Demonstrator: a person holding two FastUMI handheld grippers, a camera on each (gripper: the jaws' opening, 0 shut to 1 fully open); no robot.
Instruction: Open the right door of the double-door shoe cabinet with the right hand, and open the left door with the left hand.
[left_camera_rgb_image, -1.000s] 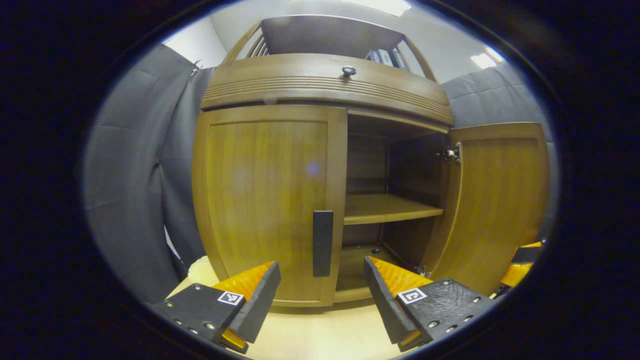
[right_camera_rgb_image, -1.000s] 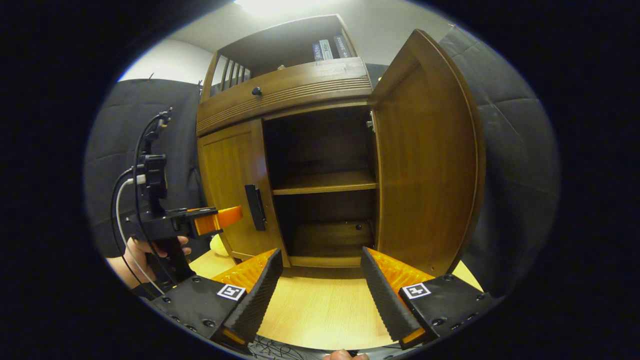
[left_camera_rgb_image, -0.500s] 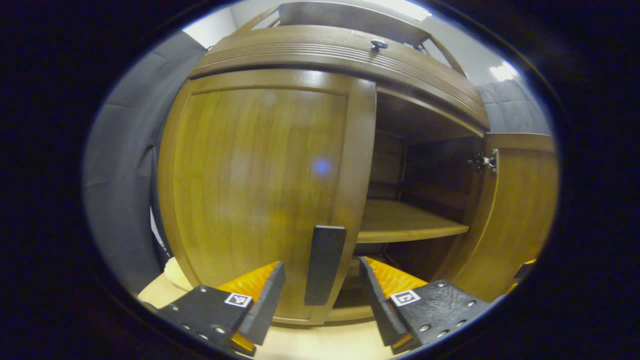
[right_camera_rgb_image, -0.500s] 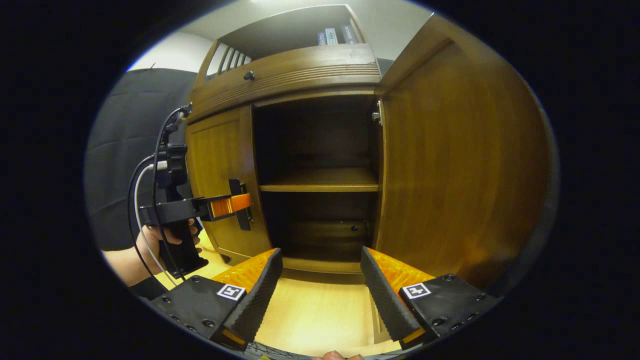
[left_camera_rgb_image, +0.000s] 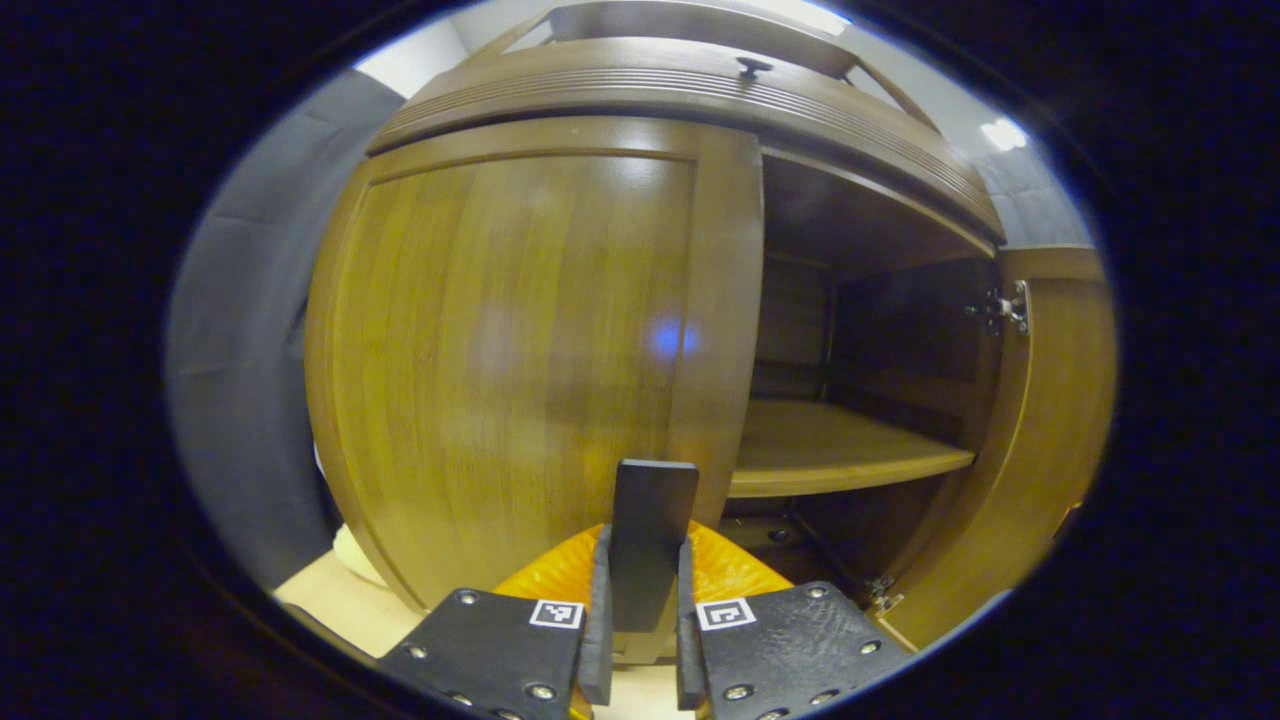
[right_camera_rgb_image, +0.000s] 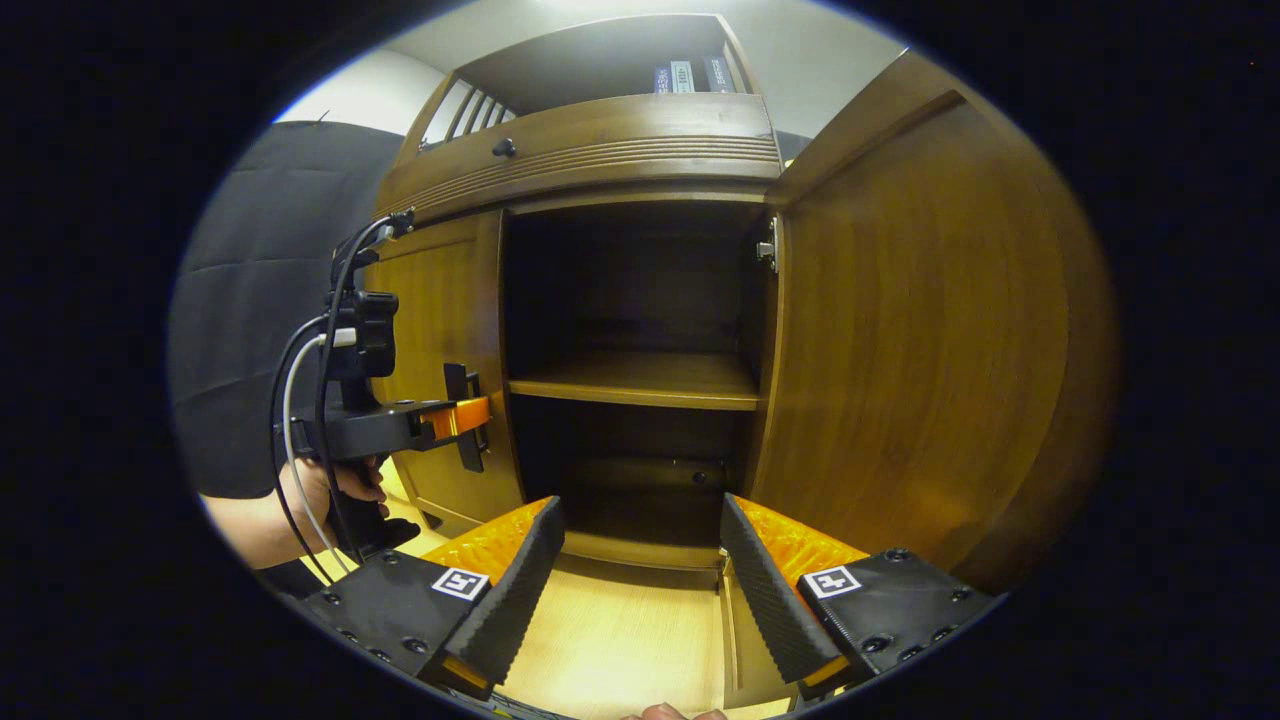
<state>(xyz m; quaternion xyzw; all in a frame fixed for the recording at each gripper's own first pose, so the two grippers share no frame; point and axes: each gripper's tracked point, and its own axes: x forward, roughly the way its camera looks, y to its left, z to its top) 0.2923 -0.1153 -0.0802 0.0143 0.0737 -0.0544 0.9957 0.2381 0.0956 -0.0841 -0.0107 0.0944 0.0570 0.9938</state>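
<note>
Wooden left door (left_camera_rgb_image: 520, 350) stands shut ahead; the left gripper (left_camera_rgb_image: 640, 640) pinches its dark handle (left_camera_rgb_image: 650, 530). The right gripper (right_camera_rgb_image: 640, 590) gapes empty, seemingly beside the open right door (right_camera_rgb_image: 900, 340).

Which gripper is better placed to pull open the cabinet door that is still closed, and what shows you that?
Left. The left gripper is shut on the dark handle of the closed left door. The right gripper hangs open in front of the cabinet, beside the already open right door.
</note>
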